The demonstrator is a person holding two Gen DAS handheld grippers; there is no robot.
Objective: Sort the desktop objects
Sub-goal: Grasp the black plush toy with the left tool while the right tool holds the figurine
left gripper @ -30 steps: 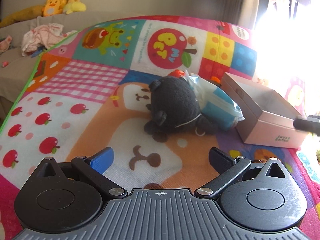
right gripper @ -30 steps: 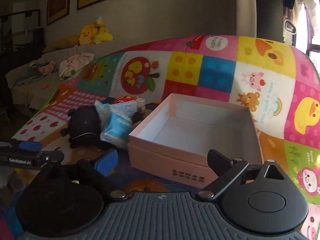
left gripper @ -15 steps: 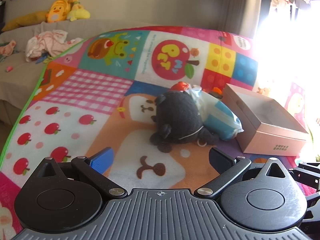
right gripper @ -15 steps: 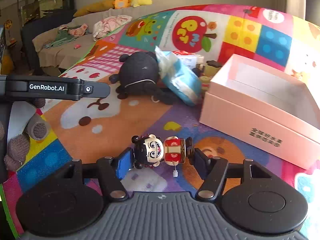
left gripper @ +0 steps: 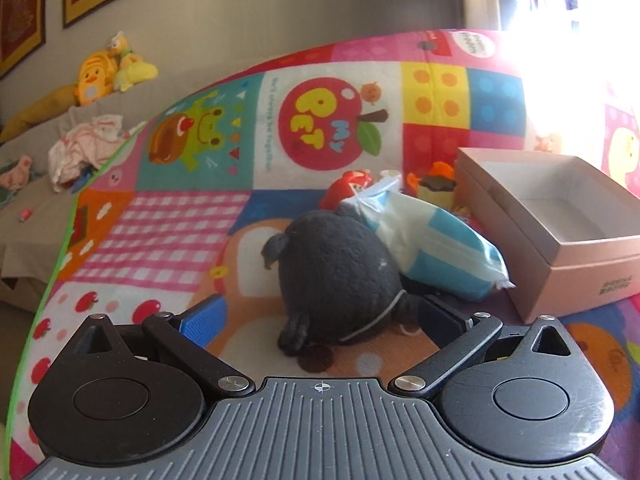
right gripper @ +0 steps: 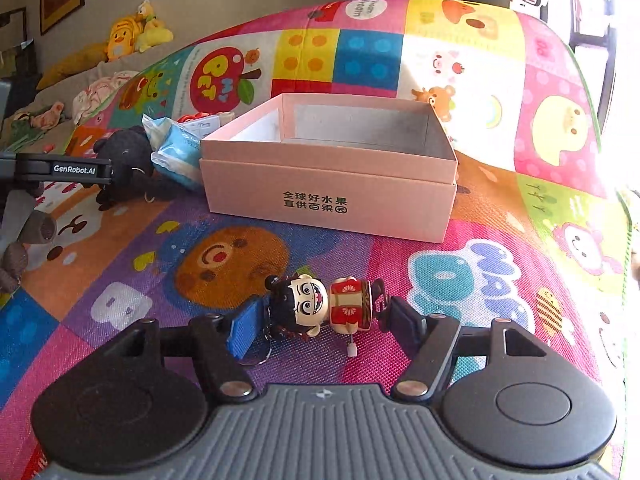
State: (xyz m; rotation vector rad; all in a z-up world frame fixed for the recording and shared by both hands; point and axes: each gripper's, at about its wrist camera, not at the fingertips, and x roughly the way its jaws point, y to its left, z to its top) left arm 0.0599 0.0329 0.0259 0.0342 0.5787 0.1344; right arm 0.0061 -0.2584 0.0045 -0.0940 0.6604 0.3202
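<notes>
A small doll (right gripper: 320,308) with a white face and red robe lies sideways between the fingers of my right gripper (right gripper: 324,318). The pads touch its head and feet, and the jaws are opening. It hangs low over the mat in front of the pink box (right gripper: 332,184), which is open and holds nothing. My left gripper (left gripper: 320,318) stands open, its fingertips on either side of the base of a black plush toy (left gripper: 340,272) without touching it. A blue-and-white tissue pack (left gripper: 432,240) leans on the plush.
A red toy (left gripper: 348,188) and an orange-and-brown toy (left gripper: 436,180) lie behind the plush, beside the box (left gripper: 560,240). The colourful play mat (right gripper: 480,280) covers the surface. A sofa with yellow plush toys (left gripper: 100,76) and clothes stands at far left. A gloved hand (right gripper: 24,240) holds the left gripper.
The right gripper dropped to the mat, closed around the doll, and swung with it to face the box. The left gripper moved in until the black plush sits between its fingertips.
</notes>
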